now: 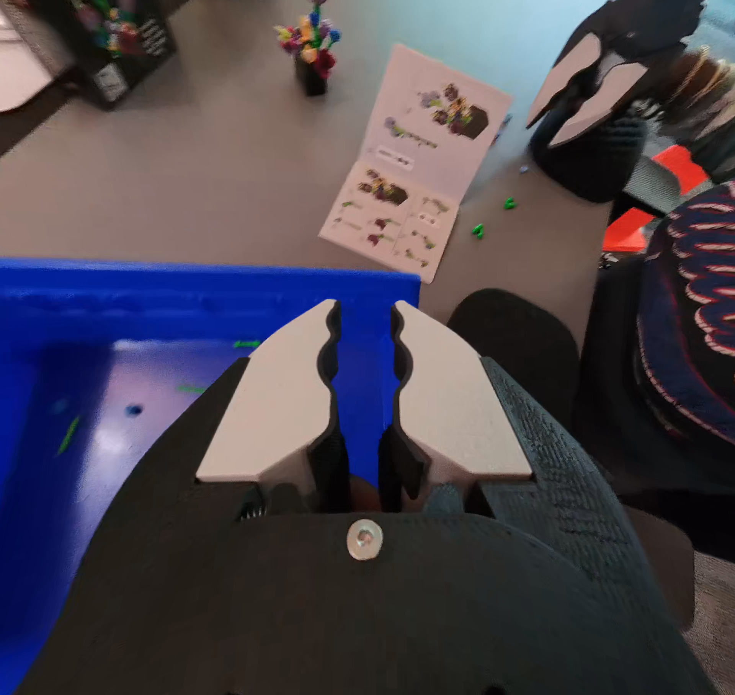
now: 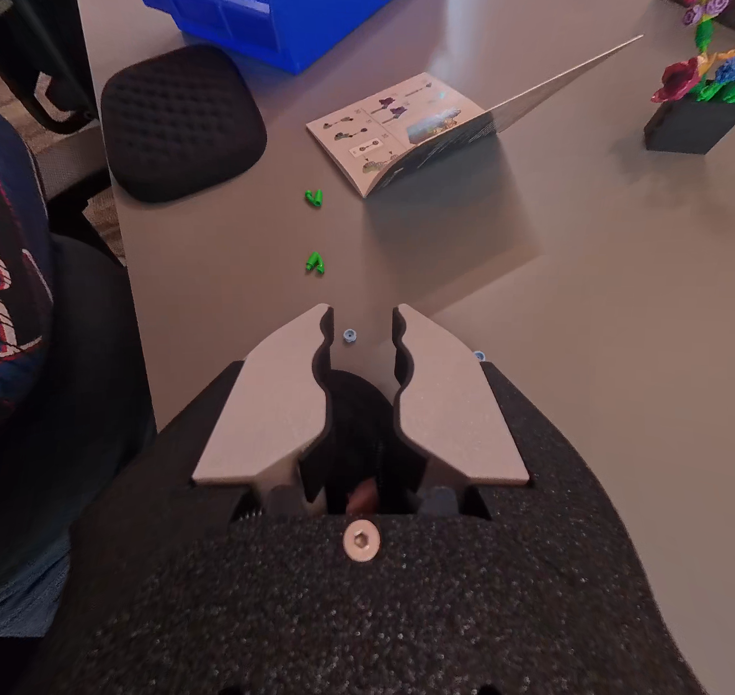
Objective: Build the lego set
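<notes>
Two green lego pieces [image 2: 314, 198] lie apart, tiny.

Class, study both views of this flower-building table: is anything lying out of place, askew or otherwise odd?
Nothing is damaged or spilled. A few loose parts lie scattered on the table outside the blue bin: two green pieces and two small pale blue studs. The booklet lies open with one page lifted.

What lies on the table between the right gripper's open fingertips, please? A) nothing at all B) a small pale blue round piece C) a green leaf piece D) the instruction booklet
B: in the right wrist view a small pale blue round piece rests on the table between the fingertips of the open right gripper; the two green leaf pieces lie farther ahead.
</notes>
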`<state>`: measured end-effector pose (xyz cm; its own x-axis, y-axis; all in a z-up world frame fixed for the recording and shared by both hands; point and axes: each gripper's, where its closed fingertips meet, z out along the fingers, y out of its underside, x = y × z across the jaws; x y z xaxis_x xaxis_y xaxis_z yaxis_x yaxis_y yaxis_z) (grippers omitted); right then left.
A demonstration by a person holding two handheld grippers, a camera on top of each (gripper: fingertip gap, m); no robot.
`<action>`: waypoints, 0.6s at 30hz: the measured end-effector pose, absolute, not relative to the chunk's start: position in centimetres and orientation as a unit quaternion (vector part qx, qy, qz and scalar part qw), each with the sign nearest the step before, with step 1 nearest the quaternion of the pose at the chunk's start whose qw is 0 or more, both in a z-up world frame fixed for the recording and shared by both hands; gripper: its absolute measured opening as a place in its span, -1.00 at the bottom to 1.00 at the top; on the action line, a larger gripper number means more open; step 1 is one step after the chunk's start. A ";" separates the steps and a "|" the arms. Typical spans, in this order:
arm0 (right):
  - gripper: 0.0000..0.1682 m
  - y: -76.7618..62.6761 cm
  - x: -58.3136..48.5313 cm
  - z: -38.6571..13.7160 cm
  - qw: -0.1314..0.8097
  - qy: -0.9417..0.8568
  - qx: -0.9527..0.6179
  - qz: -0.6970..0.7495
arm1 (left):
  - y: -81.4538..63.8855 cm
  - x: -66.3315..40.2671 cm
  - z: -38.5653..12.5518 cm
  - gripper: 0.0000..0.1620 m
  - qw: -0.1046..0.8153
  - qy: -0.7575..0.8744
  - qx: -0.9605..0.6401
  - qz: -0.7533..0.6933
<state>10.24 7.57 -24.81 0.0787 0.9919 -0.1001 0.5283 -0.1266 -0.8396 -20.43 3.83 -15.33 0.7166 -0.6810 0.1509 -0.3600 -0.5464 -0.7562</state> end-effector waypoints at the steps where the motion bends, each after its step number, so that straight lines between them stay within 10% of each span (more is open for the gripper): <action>1: -0.67 7.6 10.3 -24.8 0.321 -0.573 -0.662 0.361 | 4.2 -19.4 -15.9 -0.70 0.364 0.311 -0.847 -0.232; 18: -0.70 7.3 10.2 -25.9 0.278 -0.581 -0.675 0.359 | 4.7 -21.1 -27.7 -0.81 0.184 0.336 -0.920 -0.088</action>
<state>10.22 7.34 -25.90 0.0660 0.9846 -0.1622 0.5848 -0.1699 -0.7932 -21.08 4.73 -27.67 0.7585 -0.6505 0.0380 -0.5860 -0.7065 -0.3967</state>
